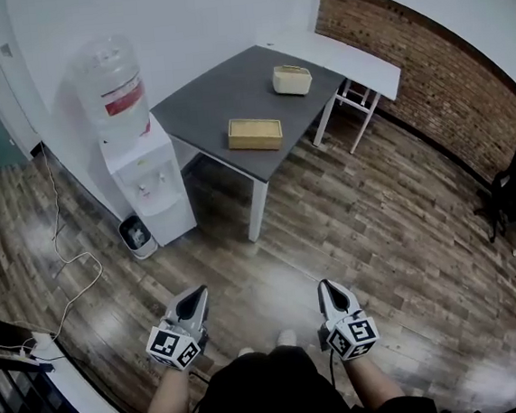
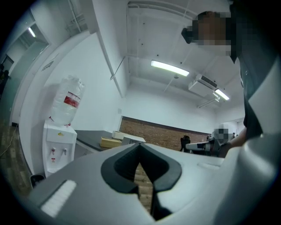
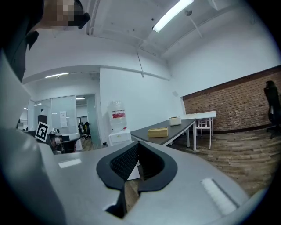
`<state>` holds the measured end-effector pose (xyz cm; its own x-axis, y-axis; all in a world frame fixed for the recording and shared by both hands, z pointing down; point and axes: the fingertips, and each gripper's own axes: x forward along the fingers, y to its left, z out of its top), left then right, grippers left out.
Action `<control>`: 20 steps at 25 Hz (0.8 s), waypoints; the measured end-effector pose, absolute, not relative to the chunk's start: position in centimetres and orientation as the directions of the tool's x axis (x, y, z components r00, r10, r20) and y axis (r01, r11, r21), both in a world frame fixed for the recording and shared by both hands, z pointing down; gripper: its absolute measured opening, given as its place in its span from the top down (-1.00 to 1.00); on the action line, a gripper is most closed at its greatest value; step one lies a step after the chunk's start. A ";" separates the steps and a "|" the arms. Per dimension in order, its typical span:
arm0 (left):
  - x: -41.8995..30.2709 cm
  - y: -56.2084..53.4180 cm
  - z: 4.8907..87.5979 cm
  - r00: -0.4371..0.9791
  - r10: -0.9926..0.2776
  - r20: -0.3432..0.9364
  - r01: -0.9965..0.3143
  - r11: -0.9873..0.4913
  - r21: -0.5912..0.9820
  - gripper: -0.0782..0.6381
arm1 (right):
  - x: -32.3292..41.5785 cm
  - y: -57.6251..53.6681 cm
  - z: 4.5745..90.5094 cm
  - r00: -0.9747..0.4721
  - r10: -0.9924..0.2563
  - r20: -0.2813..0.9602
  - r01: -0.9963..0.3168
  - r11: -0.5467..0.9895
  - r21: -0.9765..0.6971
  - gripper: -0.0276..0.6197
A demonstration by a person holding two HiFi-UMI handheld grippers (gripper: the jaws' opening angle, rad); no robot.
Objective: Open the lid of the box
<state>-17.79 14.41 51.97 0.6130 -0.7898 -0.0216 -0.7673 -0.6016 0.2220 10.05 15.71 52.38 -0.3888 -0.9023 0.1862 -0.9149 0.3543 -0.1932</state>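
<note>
Here, the left gripper (image 1: 197, 293) and right gripper (image 1: 328, 285) were held side by side in front of the person's waist, forearms extended, tips pointing roughly level toward the grey table (image 1: 202, 97). Both pairs of jaws were pressed together with nothing between them, probably because no grasp was needed yet. The flat tan box (image 1: 255, 133), lid apparently down, lay well ahead of the jaws on that table, with a smaller cream container (image 1: 292, 80) beyond it.
</note>
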 end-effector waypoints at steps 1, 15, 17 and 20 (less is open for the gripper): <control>-18.0 14.2 52.1 0.611 -0.791 -0.018 -0.769 -0.599 0.221 0.78 | 10.0 15.3 52.5 -0.386 -0.902 0.191 -0.916 0.351 -0.195 0.91; -19.3 6.9 51.5 0.540 -0.841 -0.028 -0.821 -0.534 0.203 0.78 | 9.3 4.2 53.3 -0.453 -0.875 0.171 -0.885 0.418 -0.204 0.91; -19.1 5.3 51.4 0.530 -0.847 -0.030 -0.827 -0.525 0.200 0.78 | 9.2 2.4 53.3 -0.470 -0.867 0.164 -0.876 0.436 -0.206 0.91; -18.3 2.5 50.9 0.511 -0.859 -0.040 -0.837 -0.508 0.202 0.78 | 9.8 -0.6 53.0 -0.499 -0.852 0.159 -0.860 0.465 -0.210 0.91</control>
